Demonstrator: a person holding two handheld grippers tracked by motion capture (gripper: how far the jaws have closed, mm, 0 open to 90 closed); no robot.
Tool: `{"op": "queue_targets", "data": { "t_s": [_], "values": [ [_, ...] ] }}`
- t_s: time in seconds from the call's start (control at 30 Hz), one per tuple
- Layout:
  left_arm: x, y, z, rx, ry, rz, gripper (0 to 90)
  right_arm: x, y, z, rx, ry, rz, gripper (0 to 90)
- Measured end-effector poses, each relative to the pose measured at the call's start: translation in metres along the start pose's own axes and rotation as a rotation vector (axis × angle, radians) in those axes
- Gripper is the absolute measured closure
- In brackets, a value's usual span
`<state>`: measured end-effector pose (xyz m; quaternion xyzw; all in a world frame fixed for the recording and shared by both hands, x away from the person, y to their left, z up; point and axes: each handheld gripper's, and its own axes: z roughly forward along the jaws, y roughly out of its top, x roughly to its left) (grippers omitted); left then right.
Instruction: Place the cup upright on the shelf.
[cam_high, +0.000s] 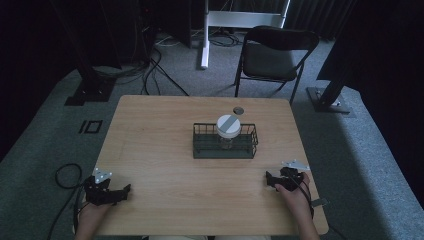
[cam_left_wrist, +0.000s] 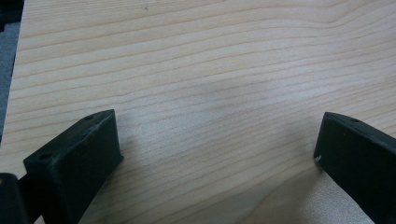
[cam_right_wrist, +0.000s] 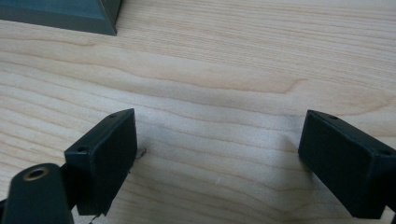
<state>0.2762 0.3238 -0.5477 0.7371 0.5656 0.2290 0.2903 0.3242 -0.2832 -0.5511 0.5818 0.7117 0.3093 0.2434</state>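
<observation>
Wooden bench (cam_high: 165, 150) carries a wire basket (cam_high: 200, 148) with a white-lidded jar (cam_high: 228, 128); my left claw (cam_high: 122, 192) and right claw (cam_high: 271, 180) gape, empty

Pale wood table (cam_high: 150, 150) w/ wavy grain lines, light tan. Dark green-black wire basket (cam_high: 225, 141), thin-bar grid sides. Clear jar (cam_high: 227, 140) w/ white lid (cam_high: 228, 125), grey stripe diag. across lid. Small grey-black round disc (cam_high: 238, 110) on tabletop. Black left gripper (cam_high: 122, 190) & black right gripper (cam_high: 270, 178), each w/ light grey plate on top. Black folding chair (cam_high: 275, 52). Grey carpet (cam_high: 45, 145), speckled. Black cables (cam_high: 65, 175). White frame (cam_high: 240, 19) at back.
</observation>
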Motion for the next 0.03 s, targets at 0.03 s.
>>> {"op": "queue_targets", "data": {
  "t_s": [0.03],
  "values": [
    [0.0000,0.0000,0.0000,0.000,0.000,0.000,0.6,0.0000,0.0001,0.0001,0.000,0.000,0.000,11.3]
  ]
}}
